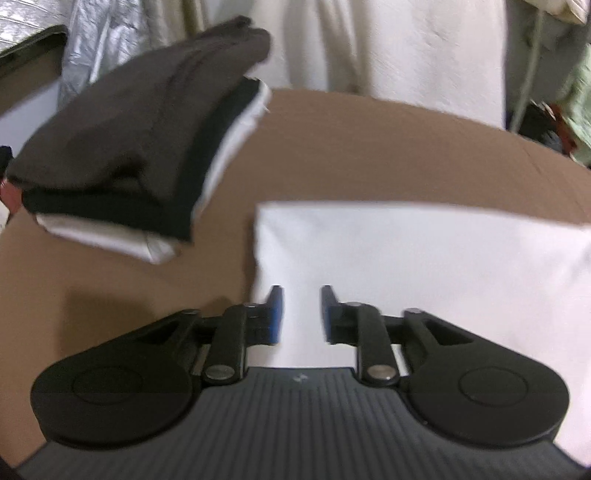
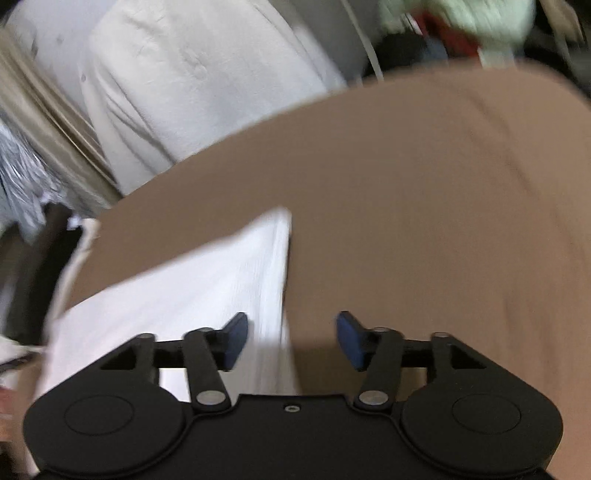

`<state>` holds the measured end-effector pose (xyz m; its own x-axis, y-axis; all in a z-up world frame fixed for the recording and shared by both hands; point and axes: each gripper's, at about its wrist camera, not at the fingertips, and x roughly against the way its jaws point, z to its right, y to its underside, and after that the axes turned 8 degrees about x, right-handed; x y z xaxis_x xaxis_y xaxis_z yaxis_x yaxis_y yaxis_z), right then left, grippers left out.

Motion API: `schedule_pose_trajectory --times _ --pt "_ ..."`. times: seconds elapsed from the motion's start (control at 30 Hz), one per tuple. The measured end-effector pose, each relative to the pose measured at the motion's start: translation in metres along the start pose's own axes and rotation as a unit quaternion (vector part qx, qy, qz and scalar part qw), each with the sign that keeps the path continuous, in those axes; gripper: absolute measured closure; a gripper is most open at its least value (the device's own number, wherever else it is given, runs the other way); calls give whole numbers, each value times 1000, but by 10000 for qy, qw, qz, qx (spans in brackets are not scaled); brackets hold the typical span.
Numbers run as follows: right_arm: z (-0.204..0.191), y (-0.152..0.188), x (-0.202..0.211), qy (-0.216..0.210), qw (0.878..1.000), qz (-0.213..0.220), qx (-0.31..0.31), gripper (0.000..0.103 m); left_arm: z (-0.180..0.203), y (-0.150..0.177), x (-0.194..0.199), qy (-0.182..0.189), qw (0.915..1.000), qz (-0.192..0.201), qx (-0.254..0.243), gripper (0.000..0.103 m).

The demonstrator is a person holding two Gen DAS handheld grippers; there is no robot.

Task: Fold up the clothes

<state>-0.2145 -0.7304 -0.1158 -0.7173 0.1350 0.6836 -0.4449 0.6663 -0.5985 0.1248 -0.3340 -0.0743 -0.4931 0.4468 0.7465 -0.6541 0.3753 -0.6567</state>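
Left wrist view: left gripper [image 1: 302, 308] pointing down over a folded white garment [image 1: 424, 258], blue pads [image 1: 276, 314] standing apart with a narrow gap, nothing pinched between them. White cloth spread flat ahead of and to the right of the fingertips, its left edge just left of the left pad. Ahead and to the left, well clear of the fingers, a stack of folded clothes [image 1: 129, 147]: dark brown piece on top, black below it, white at the bottom. All resting on a brown tabletop [image 1: 369, 147]. Beyond the far table edge, pale hanging fabric [image 1: 388, 48]; crinkled silver sheeting [image 1: 99, 40] at far upper left.

Right wrist view: heavily blurred. Right gripper [image 2: 291, 339] with jaws set wide, nothing held. Same white garment [image 2: 192, 295] lying ahead and to the left, its right edge running between the two pads, nearer the left one [image 2: 234, 341]; right pad over bare brown tabletop [image 2: 443, 221]. Contact between pads and cloth impossible to tell. Pale fabric [image 2: 192, 74] hanging past the table's far edge, upper left; smeared green and red shapes [image 2: 461, 26] at upper right, not identifiable.
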Motion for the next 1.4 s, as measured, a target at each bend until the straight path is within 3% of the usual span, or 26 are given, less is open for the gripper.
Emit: schedule_pose_trajectory --times 0.07,0.13,0.17,0.2,0.23,0.37,0.43,0.47,0.53,0.6,0.63,0.67,0.77,0.87,0.93,1.0,1.07,1.2,1.4 --pt "-4 36 11 -211 9993 -292 116 36 14 20 0 113 9994 -324 -100 73" --pt "-24 64 14 28 9965 -270 797 36 27 39 0 222 9975 -635 -194 73" --pt "-33 72 14 201 9937 -196 1082 51 31 45 -2 254 9968 -720 -217 73" --pt "-42 76 12 387 9908 -154 1288 78 34 51 -2 252 9966 -737 -252 74" --pt "-47 78 13 604 9891 -64 1340 94 37 57 0 141 9970 -686 -337 74" --pt "-73 90 34 1608 9737 128 1609 97 32 76 4 -516 9940 -765 -584 75" --pt "-65 93 35 1896 9736 122 1266 96 19 72 8 -283 9959 -821 -258 76" --pt "-56 92 38 2041 9744 173 930 88 12 71 11 -166 9962 -849 -95 75" --pt "-38 94 51 1507 9877 329 253 87 7 69 19 75 9967 -810 33 75" --pt "-25 99 63 819 9953 428 -278 75 6 68 29 355 9969 -702 36 72" --pt "-21 101 66 570 9961 474 -485 50 9 68 35 654 9958 -635 80 68" --pt "-19 103 66 400 9960 502 -625 34 17 71 38 969 9932 -630 116 60" --pt "-19 114 50 91 9972 232 -709 34 33 74 28 1614 9831 -858 39 56" --pt "-22 118 32 -182 9986 208 -460 31 45 86 -5 1673 9738 -1540 23 54" --pt "-27 127 23 -383 9982 361 -296 31 38 85 -21 1757 9684 -1735 339 53" --pt "-33 133 21 -421 9971 507 -388 37 28 75 -28 1903 9605 -1901 711 53" --pt "-39 133 19 -565 9964 455 -445 88 14 67 -29 2059 9502 -2026 1168 53" --pt "-68 126 19 -343 9976 594 -130 88 -8 69 -15 2000 9528 -1837 1361 53" --pt "-148 51 30 -741 9881 960 943 89 -69 49 8 1468 9655 -1091 1852 53"
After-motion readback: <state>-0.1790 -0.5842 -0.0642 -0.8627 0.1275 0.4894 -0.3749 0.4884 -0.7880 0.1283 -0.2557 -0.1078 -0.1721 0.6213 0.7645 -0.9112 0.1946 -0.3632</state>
